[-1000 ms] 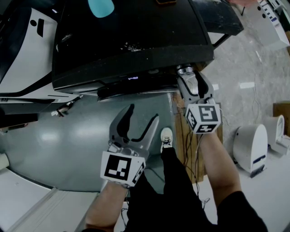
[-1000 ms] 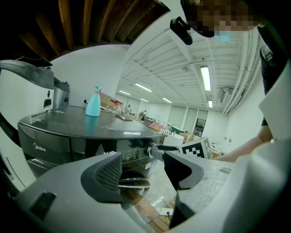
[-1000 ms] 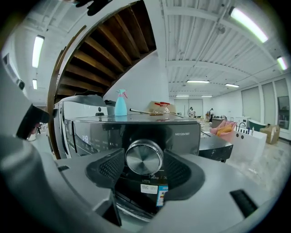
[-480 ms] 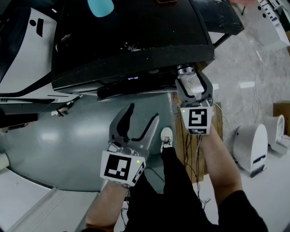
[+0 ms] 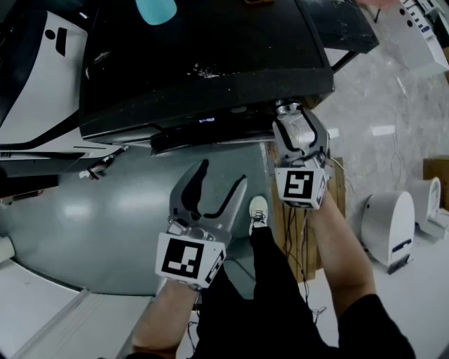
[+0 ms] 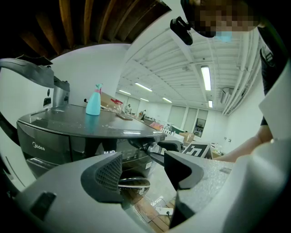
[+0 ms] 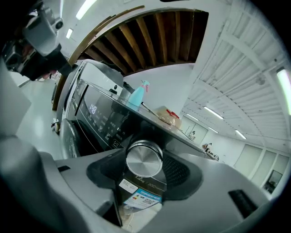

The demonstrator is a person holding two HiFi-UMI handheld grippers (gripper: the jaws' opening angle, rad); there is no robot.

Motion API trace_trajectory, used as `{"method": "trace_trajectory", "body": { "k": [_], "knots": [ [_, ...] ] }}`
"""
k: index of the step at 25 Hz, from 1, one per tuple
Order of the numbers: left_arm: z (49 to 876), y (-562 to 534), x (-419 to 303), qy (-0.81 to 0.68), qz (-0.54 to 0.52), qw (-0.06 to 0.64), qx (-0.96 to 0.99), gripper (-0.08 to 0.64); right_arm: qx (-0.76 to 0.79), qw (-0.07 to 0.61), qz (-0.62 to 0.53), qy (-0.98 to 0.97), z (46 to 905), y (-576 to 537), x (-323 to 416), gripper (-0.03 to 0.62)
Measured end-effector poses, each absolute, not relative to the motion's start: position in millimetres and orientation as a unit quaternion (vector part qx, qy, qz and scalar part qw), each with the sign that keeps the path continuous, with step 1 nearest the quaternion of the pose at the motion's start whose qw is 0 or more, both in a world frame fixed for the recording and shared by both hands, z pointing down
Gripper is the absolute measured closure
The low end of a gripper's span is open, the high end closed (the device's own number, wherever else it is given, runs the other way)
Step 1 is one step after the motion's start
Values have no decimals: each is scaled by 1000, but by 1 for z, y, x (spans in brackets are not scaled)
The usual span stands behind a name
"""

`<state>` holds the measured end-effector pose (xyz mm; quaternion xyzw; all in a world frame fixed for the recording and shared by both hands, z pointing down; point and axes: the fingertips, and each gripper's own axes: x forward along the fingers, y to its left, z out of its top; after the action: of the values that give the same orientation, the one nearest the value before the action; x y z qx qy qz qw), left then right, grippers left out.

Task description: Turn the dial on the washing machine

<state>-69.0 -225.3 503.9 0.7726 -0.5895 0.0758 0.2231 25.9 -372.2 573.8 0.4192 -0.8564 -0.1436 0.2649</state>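
Between the right gripper's (image 7: 144, 167) pads, its own view shows the washing machine's (image 7: 97, 118) silver dial (image 7: 144, 159) clamped, jaws just closing tighter; overhead it is barely visible. Left gripper (image 5: 223, 175) gapes empty. Teal spray bottle (image 6: 93, 102) stands on top.

Around the washing machine (image 5: 203, 63)

A spray bottle (image 5: 156, 10) stands on the machine's top, near its back edge. On the front panel the display (image 5: 205, 120) sits left of the dial (image 7: 144, 159), which is at the panel's right end, and the door (image 5: 91, 217) lies below the panel. The right gripper (image 5: 291, 120) is before the dial, one jaw on each side of it and against it (they have just been closing). The left gripper (image 5: 223, 174) hangs before the door, lower than the dial and to its left. A white appliance (image 5: 389, 228) stands on the floor, well to the machine's right.
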Motion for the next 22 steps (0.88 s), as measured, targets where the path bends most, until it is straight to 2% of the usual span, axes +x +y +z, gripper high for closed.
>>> {"method": "trace_trajectory", "body": {
  "k": [10, 22],
  "knots": [
    [506, -224, -73, -591, 73, 224, 772, 290, 432, 144, 43, -889, 572, -379, 34, 340],
    [504, -224, -72, -591, 71, 223, 772, 290, 428, 152, 31, -890, 572, -378, 33, 333]
  ]
}}
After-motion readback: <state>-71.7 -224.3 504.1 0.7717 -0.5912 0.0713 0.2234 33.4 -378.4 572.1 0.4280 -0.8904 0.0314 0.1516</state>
